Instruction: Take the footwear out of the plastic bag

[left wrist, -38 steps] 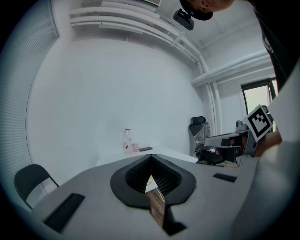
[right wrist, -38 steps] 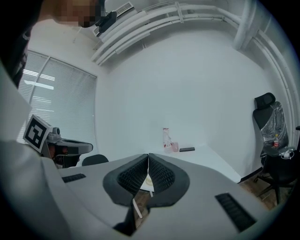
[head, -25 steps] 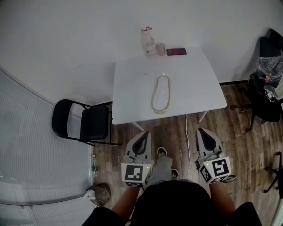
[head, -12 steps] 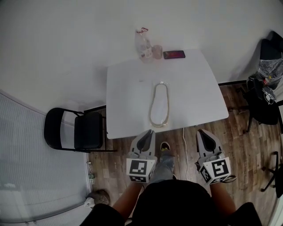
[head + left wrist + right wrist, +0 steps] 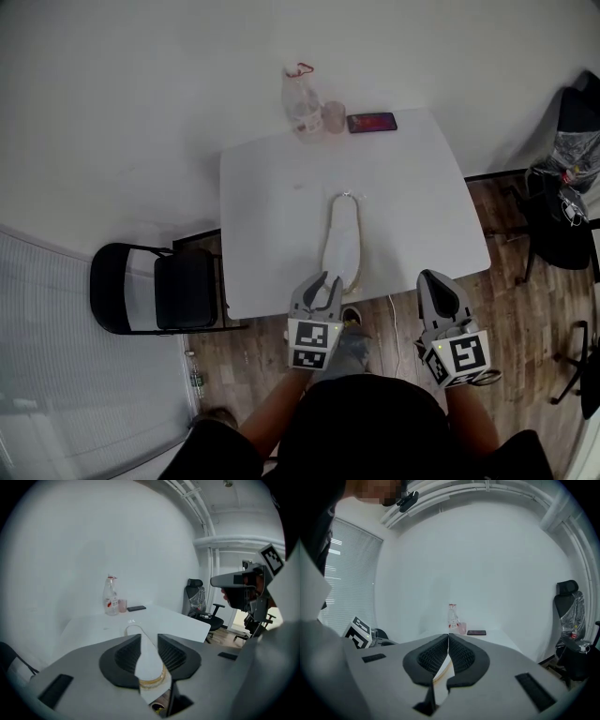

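A pale slipper with a yellowish rim (image 5: 342, 242) lies lengthwise on the white table (image 5: 272, 187), near its front edge. A thin clear plastic bag seems to wrap it, but its outline is hard to make out. My left gripper (image 5: 322, 280) hovers at the table's front edge, just short of the slipper's near end. Its jaws are opening, and nothing is between them. In the left gripper view the slipper (image 5: 149, 665) shows through the gap of that gripper (image 5: 149, 637). My right gripper (image 5: 432, 277) hangs shut and empty over the floor, right of the slipper; in its own view the pads (image 5: 448, 636) meet.
A clear spray bottle (image 5: 300, 94), a pink cup (image 5: 334, 115) and a phone (image 5: 371, 122) stand along the table's far edge. A black folding chair (image 5: 155, 291) is left of the table. An office chair with bags on it (image 5: 562, 202) stands at the right.
The person has stepped up to the table. The left gripper has moved forward to the table's edge and its jaws have parted a little. The right gripper has kept its place, shut.
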Tool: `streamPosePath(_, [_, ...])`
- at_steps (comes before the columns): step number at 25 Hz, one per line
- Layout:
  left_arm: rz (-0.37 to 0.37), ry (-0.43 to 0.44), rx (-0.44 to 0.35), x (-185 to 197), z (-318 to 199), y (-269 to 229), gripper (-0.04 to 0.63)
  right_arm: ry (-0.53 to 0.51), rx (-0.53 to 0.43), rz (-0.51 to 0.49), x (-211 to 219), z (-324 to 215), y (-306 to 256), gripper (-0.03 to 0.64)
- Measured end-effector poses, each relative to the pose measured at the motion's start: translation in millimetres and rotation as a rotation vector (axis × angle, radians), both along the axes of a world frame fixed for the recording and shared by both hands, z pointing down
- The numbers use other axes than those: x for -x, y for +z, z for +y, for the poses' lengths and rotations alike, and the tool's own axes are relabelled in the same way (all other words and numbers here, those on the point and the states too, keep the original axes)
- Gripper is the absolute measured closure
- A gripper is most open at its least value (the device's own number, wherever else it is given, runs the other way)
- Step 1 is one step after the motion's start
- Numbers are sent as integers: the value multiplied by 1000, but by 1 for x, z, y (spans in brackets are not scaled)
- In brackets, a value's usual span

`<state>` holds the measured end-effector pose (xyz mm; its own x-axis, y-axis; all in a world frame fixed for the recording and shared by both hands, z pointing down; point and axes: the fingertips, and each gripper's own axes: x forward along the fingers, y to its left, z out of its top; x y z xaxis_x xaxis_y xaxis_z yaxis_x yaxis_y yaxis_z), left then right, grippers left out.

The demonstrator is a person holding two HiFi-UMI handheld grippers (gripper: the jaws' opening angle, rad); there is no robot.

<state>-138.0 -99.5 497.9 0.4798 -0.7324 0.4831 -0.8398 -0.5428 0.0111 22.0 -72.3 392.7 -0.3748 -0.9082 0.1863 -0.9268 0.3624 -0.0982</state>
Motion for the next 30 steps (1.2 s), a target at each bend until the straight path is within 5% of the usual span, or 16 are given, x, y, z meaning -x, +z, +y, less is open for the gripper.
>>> streamPosePath(2, [-14,22,47,-4,-9,14,397,10,10,1,-1,-10,2,598])
streamPosePath(9, [-60,45,138,-9,-31,54,244,22,20,32,3,-42,8,598])
streamPosePath(13, [-52,7,272,-10,-37,78,162,37,38,46,-1,-51,12,597])
streamPosePath(25, [-2,32,546,-8,-36,136,46,21,64,87,10,-78,21,598])
streamPosePath(30, [30,22,594,0,-38,145,46,30,73,93,6,-86,23,598])
